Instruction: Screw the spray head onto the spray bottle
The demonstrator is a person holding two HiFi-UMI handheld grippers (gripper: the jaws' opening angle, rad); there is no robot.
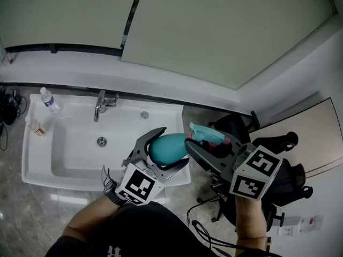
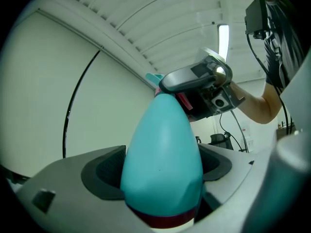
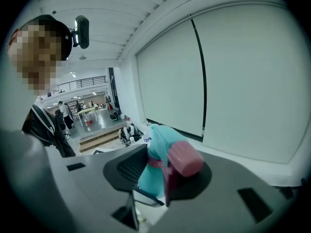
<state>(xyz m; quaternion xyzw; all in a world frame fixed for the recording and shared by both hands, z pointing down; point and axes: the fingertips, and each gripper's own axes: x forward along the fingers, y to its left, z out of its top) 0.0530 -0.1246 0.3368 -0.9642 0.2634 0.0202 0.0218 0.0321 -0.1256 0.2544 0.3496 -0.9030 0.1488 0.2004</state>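
While the white sink (image 1: 37, 162) lies below both claws, the left gripper (image 1: 170, 150) is shown clamped on the teal spray bottle (image 1: 163, 146). The bottle's wide body is pinched between the two pads and its tapered end is directed away from that claw. At that tapered end the spray head (image 1: 206, 135) is met. It is held between the part-closed jaws of the right gripper (image 1: 210, 144), with its pink trigger (image 3: 185, 158) pressed against one pad. Whether the thread is engaged cannot be told.
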